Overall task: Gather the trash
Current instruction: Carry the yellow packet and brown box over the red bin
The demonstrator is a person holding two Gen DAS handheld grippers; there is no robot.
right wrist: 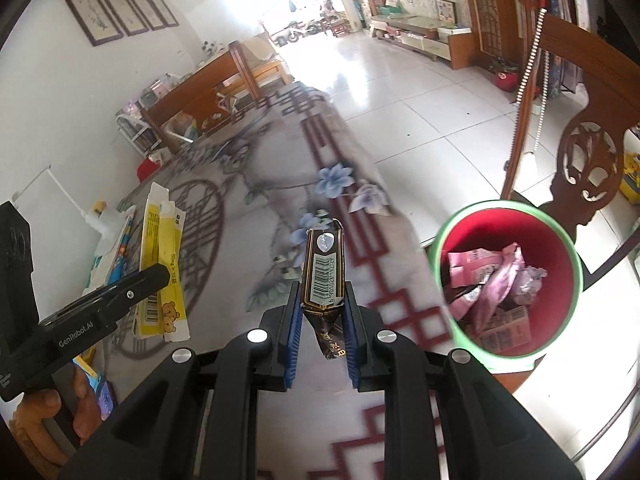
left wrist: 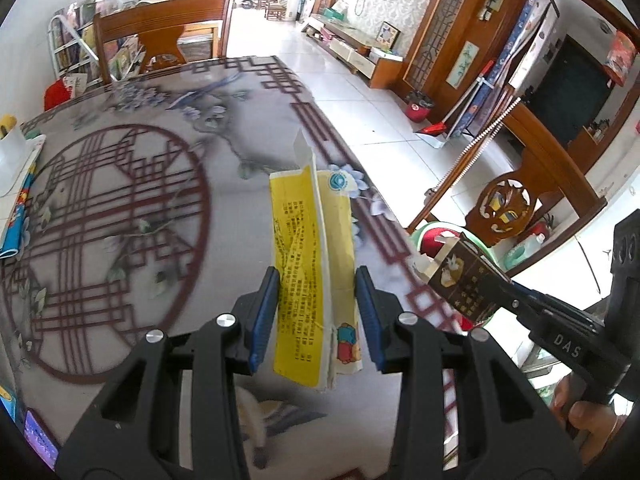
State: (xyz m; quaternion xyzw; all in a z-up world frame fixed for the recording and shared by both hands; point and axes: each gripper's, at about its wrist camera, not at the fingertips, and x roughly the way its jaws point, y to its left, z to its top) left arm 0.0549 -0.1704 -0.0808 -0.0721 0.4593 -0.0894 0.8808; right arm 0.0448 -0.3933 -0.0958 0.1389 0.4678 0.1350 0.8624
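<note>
My left gripper is shut on a flattened yellow carton, held upright above the patterned table; the same carton shows at the left of the right wrist view. My right gripper is shut on a crushed dark brown box with a barcode, seen from the side as the brown box in the left wrist view. A red bin with a green rim stands on the floor past the table's right edge, holding pink wrappers and small cartons; part of the bin shows behind the brown box.
The table carries a floral cloth with dark red lattice lines. A carved wooden chair stands beside the bin. Books and a white container lie at the table's left edge. Another chair is at the far end.
</note>
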